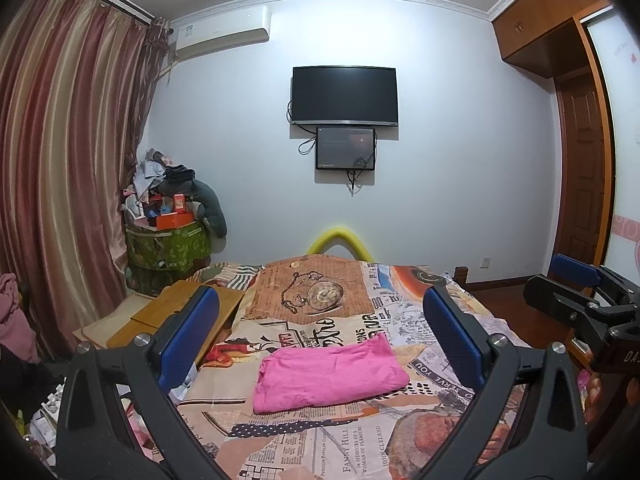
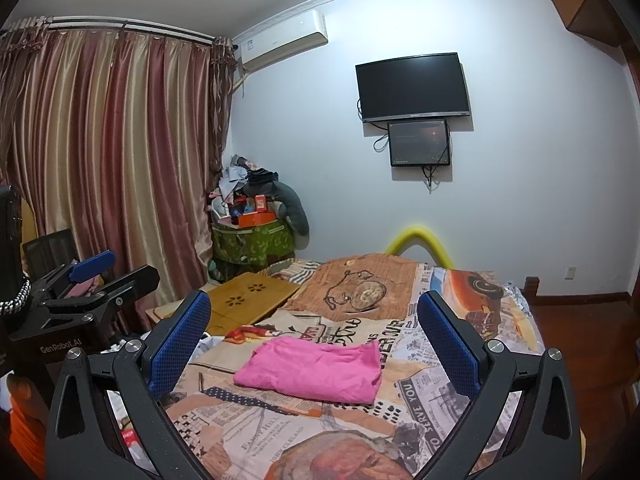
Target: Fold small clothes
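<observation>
Pink garment (image 1: 328,374): folded into a flat, roughly rectangular bundle, lying on the bed near its middle; nothing touches it.
Bed (image 1: 320,448): covered with a newspaper-and-pocket-watch print sheet; the garment sits on the printed text area in front of the watch motif.
Left gripper (image 1: 320,340): raised above the bed, jaws spread wide with nothing between them; the garment shows through the gap, well below the blue pads (image 1: 188,340).
Right gripper (image 2: 316,340): likewise held over the bed, jaws wide apart and empty, the pink garment (image 2: 312,372) visible between its blue pads (image 2: 450,344).
Relation of grippers: side by side; each appears at the edge of the other's view, apart from the cloth.
Hand (image 1: 592,396): fingertips partly visible under the right gripper's body.
Wooden lap tray (image 2: 248,296): lies on the bed's left side, apart from the garment.
Wall: a dark television (image 1: 344,94) with a smaller screen (image 1: 345,148) below it.
Corner: a green bin (image 1: 168,246) piled with clutter beside striped curtains (image 1: 68,152).
</observation>
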Demonstrator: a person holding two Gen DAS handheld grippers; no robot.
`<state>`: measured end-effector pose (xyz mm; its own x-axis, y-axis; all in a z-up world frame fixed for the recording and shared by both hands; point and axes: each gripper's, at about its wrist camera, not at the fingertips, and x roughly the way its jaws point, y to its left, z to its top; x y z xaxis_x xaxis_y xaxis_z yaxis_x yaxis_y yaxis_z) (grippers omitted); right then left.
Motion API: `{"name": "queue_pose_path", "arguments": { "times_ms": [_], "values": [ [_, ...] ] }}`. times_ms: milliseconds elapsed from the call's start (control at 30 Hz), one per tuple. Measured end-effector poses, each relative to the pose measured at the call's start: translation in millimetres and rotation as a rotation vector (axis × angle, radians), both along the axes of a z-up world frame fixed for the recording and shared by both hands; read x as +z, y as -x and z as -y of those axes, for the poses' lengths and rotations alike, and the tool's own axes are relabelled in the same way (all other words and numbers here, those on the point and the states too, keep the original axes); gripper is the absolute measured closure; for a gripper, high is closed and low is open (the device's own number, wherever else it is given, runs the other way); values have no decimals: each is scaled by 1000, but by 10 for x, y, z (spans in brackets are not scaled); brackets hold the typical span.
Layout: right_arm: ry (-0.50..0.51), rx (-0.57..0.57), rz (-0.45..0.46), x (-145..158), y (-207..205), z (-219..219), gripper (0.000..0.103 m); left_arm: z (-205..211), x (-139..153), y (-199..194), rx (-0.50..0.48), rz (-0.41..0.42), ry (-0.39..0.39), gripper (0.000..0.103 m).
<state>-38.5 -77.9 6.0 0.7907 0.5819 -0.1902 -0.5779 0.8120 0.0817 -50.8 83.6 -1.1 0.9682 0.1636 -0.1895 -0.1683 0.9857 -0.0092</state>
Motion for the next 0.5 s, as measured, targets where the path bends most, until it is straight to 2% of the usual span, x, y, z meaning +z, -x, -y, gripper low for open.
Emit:
{"name": "queue_pose_path", "arguments": {
  "times_ms": [500],
  "values": [
    [-2, -9, 1, 18, 13, -6, 0, 24, 8, -5, -38, -21, -6, 0]
  ]
}}
